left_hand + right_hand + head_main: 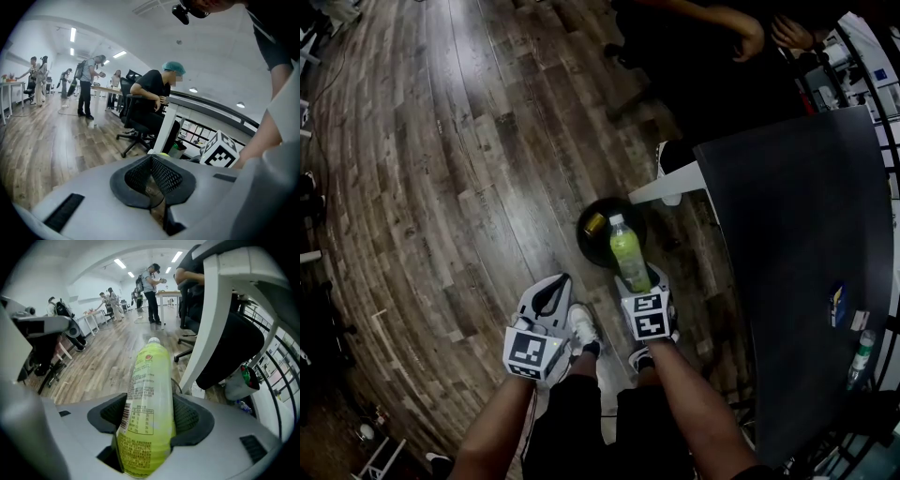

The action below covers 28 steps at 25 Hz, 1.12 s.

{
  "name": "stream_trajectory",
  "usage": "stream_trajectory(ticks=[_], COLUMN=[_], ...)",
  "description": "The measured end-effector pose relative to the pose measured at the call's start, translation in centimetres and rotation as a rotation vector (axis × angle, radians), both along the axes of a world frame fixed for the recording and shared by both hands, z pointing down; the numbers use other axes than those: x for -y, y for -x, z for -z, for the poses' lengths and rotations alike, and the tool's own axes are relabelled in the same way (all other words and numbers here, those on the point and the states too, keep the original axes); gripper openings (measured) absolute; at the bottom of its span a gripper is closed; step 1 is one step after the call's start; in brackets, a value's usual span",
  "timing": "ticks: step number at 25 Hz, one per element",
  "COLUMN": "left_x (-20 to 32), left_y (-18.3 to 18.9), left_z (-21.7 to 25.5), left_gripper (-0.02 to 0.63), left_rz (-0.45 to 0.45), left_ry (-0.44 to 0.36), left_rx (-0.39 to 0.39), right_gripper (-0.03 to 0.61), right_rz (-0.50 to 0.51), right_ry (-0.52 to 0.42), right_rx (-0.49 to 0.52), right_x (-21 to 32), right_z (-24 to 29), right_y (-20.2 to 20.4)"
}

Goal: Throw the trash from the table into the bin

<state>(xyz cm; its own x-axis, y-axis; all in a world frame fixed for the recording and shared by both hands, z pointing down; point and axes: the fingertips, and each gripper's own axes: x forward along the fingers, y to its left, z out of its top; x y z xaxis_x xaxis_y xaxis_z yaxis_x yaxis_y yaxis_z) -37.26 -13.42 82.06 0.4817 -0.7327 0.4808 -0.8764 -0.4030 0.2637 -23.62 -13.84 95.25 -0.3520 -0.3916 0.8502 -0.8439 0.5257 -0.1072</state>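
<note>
**Right gripper** [634, 281] [149, 423]: the fingers [190, 420] pinch a green plastic bottle [625, 251] [149, 390] round its lower body. The label faces up and the white cap points away from the hand. In the head view the bottle lies over the mouth of the round black bin [584, 236]. The bin stands on the wooden floor [441, 187], just beside the corner of the dark desk [806, 244]. A yellowish item [594, 223] lies inside the bin. The bottle is off the desk, carried only by the fingers.

**Left gripper** [551, 292] [151, 174]: the fingers [165, 176] are pressed together with nothing between them. The gripper hangs to the left of the right gripper, beside the bin rather than over it, and apart from the bottle.

**Desk:** toward its right edge in the head view lie a small blue item [837, 305] and a second, smaller bottle [861, 354]. Both are well apart from the two grippers.
</note>
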Motion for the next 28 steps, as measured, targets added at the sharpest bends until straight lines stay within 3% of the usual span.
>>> stream_trajectory(ticks=[1, 3, 15, 28], left_x=[-0.1, -0.5, -1.7, -1.6], left_y=[0.1, 0.1, -1.0, -1.2], left_z=[0.0, -0.2, -0.1, 3.7], left_gripper=[0.02, 0.02, 0.02, 0.02], left_rz=[-0.003, -0.008, 0.001, 0.006], left_ry=[0.003, 0.016, 0.046, 0.009], left_rx=[-0.002, -0.004, -0.03, -0.026], right_gripper=[0.299, 0.364, 0.367, 0.364], right_rz=[0.02, 0.068, 0.085, 0.066], right_ry=[0.01, 0.022, 0.0, -0.21], right_rx=[-0.022, -0.051, -0.024, 0.046], right_x=[0.0, -0.3, -3.2, -0.3], right_z=[-0.7, -1.7, 0.2, 10.1], right_y=[0.1, 0.6, 1.2, 2.0])
